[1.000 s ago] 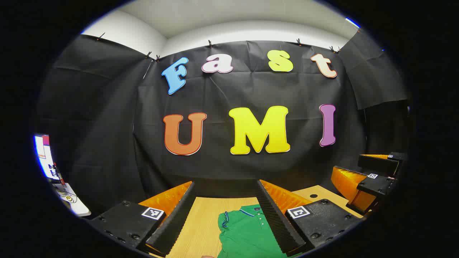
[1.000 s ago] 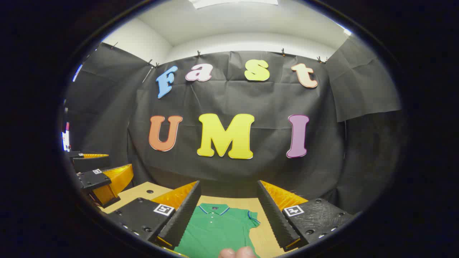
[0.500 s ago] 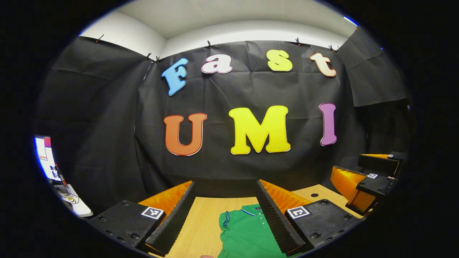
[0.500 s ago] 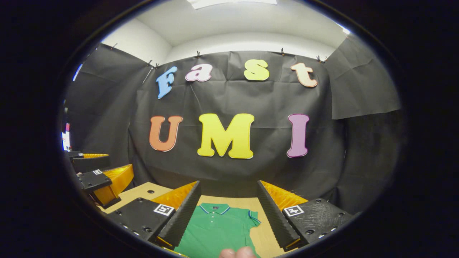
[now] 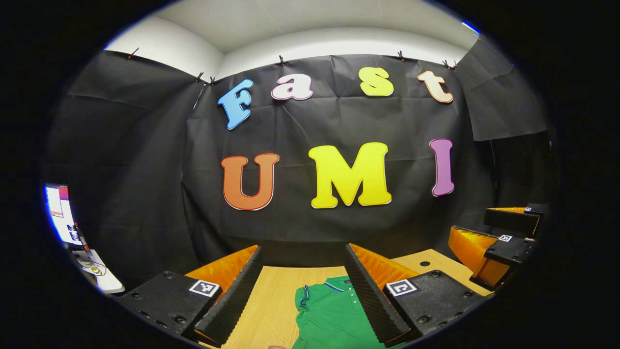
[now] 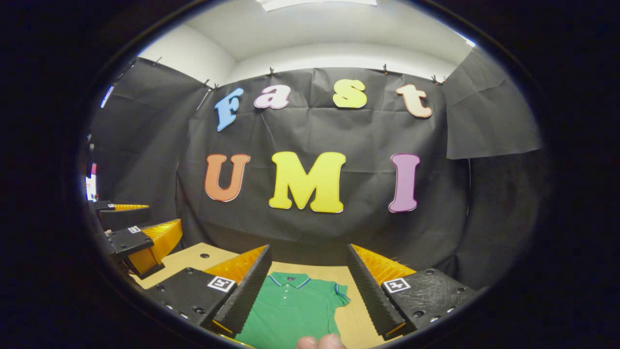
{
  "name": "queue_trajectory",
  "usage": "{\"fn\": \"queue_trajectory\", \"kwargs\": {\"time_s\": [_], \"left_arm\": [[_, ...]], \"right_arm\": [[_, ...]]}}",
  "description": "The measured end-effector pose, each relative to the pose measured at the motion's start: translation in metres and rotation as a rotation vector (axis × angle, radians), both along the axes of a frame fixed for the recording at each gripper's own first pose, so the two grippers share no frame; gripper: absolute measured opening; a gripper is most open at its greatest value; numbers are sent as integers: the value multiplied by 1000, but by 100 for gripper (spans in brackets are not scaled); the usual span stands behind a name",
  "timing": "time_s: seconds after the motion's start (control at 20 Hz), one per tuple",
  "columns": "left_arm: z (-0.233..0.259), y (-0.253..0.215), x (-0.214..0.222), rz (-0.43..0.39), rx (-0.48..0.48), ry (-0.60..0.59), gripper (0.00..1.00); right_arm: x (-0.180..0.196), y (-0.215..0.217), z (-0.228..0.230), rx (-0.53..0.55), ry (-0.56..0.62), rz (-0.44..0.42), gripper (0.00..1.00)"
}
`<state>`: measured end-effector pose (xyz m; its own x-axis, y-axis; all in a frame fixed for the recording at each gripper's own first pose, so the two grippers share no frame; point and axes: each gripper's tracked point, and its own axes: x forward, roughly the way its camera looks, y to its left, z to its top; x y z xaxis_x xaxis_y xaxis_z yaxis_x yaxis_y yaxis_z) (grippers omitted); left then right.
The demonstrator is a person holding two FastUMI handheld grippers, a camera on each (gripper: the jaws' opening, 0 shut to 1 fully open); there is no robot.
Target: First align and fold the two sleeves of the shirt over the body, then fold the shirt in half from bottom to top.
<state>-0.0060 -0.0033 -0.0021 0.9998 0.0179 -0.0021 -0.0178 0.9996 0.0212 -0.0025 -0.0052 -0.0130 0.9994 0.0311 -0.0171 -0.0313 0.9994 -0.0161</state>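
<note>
Shirt [image 6: 290, 310] flat, both grippers raised, fingers [image 6: 242, 295] apart

- I could read no word, number or brand on anything in front of me.
- The left gripper [image 5: 300, 286] carried 2 square coded markers, 1 on each finger block [image 5: 204, 288] [image 5: 401, 287]. They were block patterns, with no letters or digits.
- The right gripper [image 6: 308, 286] carried the same kind of square patterns [image 6: 221, 283] [image 6: 396, 285], also without characters.
- In the left gripper view, the right gripper at the far right edge showed 1 more small square pattern [image 5: 505, 238], too small to make out.
- The shirt [image 6: 290, 310] had a small dark collar tag [image 6: 289, 278], too small for me to read.
- The screen [image 5: 58, 213] at the left edge was too blurred to give any words.
</note>
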Motion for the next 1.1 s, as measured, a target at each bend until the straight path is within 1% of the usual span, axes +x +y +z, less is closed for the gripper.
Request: {"fn": "queue_trajectory", "kwargs": {"time_s": [0.25, 0.35, 0.45, 0.5, 0.55, 0.65, 0.7, 0.75, 0.9, 1.1], "left_arm": [[-10, -2, 3, 3, -34, 9, 100], [-17, -3, 6, 6, -46, 21, 100], [-20, -1, 11, 15, -37, 38, 100], [-18, 0, 17, 16, -29, 39, 100], [-16, 1, 23, 13, -25, 37, 100], [-17, 6, 36, 24, -35, 59, 100], [-15, 8, 43, 33, -43, 64, 100], [-14, 10, 50, 41, -46, 62, 100], [-22, 15, 69, 80, -25, 87, 100], [-29, 1, 81, 89, -28, 122, 100]], "right_arm": [[5, -7, -10, -52, 40, 14, 95], [12, -10, -18, -49, 66, 31, 95], [26, -16, -26, -51, 83, 38, 95], [41, -22, -37, -56, 103, 45, 95], [54, -27, -51, -57, 131, 51, 96], [81, -38, -82, -67, 209, 59, 95], [95, -44, -99, -74, 246, 65, 97], [109, -52, -118, -81, 280, 67, 95], [157, -76, -177, -92, 396, 70, 97], [203, -101, -244, -72, 528, 70, 95]]}}
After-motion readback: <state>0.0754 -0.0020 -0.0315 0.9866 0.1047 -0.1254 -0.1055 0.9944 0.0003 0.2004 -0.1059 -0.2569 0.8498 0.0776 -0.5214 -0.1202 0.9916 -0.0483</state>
